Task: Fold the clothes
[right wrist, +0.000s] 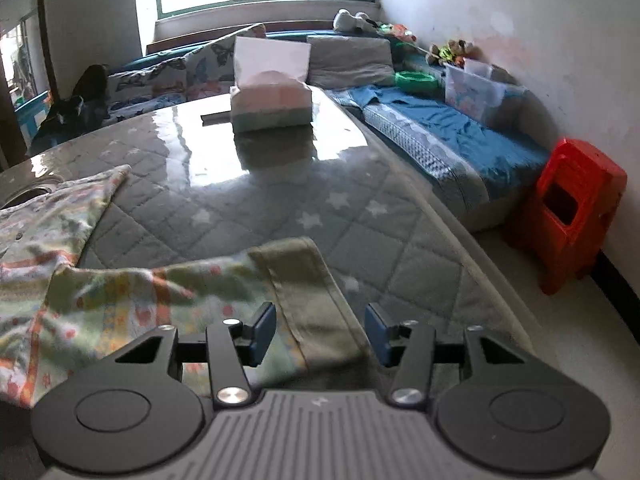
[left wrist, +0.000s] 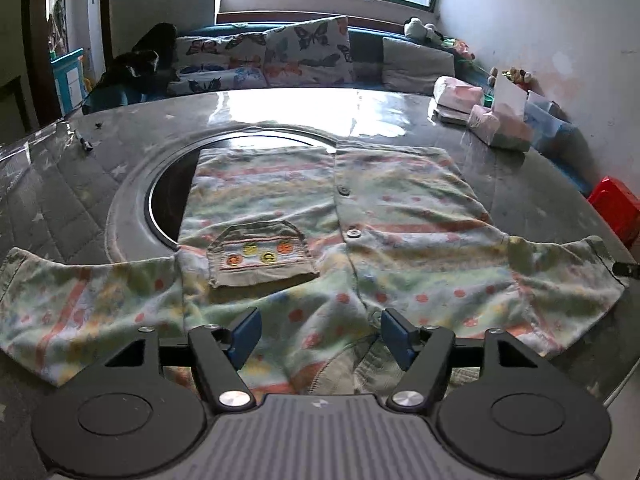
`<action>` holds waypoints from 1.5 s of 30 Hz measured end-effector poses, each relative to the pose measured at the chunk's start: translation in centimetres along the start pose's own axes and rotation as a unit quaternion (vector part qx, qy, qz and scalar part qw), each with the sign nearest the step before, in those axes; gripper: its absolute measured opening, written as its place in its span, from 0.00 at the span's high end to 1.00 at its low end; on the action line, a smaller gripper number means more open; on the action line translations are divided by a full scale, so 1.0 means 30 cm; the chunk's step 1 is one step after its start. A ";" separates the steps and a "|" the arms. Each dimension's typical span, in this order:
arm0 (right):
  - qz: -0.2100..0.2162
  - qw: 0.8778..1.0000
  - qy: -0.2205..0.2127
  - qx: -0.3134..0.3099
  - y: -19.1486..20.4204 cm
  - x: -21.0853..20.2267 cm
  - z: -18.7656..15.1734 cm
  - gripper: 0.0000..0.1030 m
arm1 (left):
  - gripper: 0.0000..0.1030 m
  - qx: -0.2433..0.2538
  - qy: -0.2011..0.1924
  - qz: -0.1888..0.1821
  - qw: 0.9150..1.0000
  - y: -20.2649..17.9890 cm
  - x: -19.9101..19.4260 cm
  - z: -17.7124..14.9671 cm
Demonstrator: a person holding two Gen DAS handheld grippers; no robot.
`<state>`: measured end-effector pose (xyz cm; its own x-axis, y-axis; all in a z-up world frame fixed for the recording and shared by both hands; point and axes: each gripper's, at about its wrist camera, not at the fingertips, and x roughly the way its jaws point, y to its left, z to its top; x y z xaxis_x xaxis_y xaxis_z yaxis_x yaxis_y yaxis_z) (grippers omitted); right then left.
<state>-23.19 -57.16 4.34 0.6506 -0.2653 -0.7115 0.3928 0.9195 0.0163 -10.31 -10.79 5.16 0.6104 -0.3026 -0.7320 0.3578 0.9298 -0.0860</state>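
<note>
A small pastel striped and dotted button-up shirt (left wrist: 280, 200) lies spread flat, front up, on the glass-topped table (left wrist: 60, 184). It has a grey chest pocket (left wrist: 260, 254) and both short sleeves are spread out. My left gripper (left wrist: 320, 334) is open, hovering just above the collar area with nothing between its blue pads (left wrist: 246, 336). My right gripper (right wrist: 320, 330) is open over the grey cuff of the shirt's right sleeve (right wrist: 308, 284), near the table's right edge. The shirt body shows at the left of the right wrist view (right wrist: 48, 248).
A round dark inset (left wrist: 168, 196) lies under the shirt's far left part. Tissue packs and boxes (left wrist: 492, 120) stand at the far right of the table; one tissue pack (right wrist: 272, 100) is ahead. A small dark item (left wrist: 85, 143) lies far left. A red stool (right wrist: 576, 212) and sofa (right wrist: 440, 128) stand beside the table.
</note>
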 end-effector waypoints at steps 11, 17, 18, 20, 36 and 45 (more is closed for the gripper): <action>0.026 0.999 -0.004 0.023 0.014 0.011 -0.022 0.89 | 0.32 -0.010 0.008 0.010 1.000 0.008 0.005 -0.021; 0.064 0.997 -0.035 0.023 0.065 -0.066 0.020 0.91 | 0.31 -0.015 0.007 0.018 1.000 0.029 0.002 -0.020; 0.078 0.996 -0.044 0.019 0.083 -0.089 0.035 0.91 | 0.31 -0.016 0.007 0.018 1.000 0.030 0.003 -0.019; 0.106 0.992 -0.063 0.005 0.129 -0.136 0.070 0.91 | 0.31 -0.018 0.005 0.017 1.000 0.033 0.001 -0.018; 0.329 0.922 -0.097 -0.179 0.818 -0.304 0.216 0.92 | 0.30 -0.064 -0.012 0.041 0.997 0.170 -0.053 -0.049; 0.375 0.896 -0.061 -0.231 1.040 -0.300 0.136 0.84 | 0.30 -0.088 -0.020 0.055 0.994 0.249 -0.084 -0.067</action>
<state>-14.13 -27.28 14.12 0.6957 0.4736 -0.5400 -0.4774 0.8667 0.1450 -10.59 -2.68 5.00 0.6685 -0.2015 -0.7159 0.1593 0.9790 -0.1268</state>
